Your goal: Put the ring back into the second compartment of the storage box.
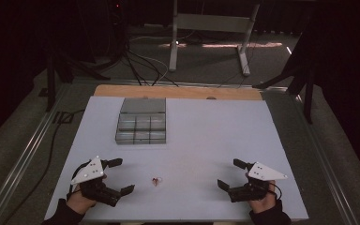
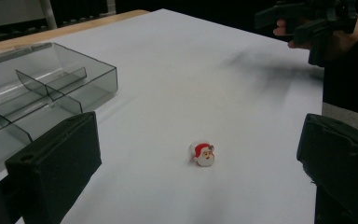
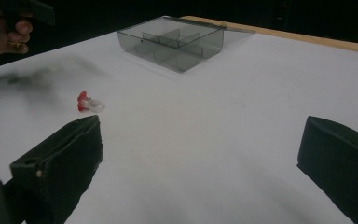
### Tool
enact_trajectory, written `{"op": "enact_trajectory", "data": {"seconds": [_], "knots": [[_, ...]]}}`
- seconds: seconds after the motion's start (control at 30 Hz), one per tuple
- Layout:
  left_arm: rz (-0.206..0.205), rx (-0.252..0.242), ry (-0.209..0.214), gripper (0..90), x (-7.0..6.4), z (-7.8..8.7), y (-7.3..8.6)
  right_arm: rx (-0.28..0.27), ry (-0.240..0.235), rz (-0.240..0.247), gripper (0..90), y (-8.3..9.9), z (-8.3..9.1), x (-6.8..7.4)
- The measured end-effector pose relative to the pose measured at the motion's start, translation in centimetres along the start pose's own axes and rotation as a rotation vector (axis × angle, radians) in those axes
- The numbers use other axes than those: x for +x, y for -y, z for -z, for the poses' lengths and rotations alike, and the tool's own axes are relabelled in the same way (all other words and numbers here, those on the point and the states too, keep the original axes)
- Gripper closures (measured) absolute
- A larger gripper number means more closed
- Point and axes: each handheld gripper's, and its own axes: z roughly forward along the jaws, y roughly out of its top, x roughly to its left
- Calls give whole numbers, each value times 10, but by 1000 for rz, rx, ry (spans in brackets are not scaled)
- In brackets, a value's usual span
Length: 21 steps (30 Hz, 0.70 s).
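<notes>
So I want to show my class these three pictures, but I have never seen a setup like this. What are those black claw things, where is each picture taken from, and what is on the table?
A person sits at a white table and holds a two-jaw tool in each hand: the left gripper and the right gripper. Both are open and hold nothing.

One picture looks down from above the table. The other two come from small cameras riding on each gripper, so its own black jaws rise at the bottom.

On the table lie a small Santa figure, between the grippers, and farther away a clear divided box with its lid open and its compartments apparently empty.
</notes>
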Motion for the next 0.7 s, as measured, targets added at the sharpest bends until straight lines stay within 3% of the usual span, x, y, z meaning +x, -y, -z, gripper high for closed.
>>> {"op": "enact_trajectory", "data": {"seconds": [0.4, 0.7], "knots": [[8, -7, -4, 0, -6, -8, -12, 2, -3, -9, 0, 1, -1, 0], [16, 6, -36, 0, -11, -17, -15, 7, -11, -17, 0, 1, -2, -1]]}}
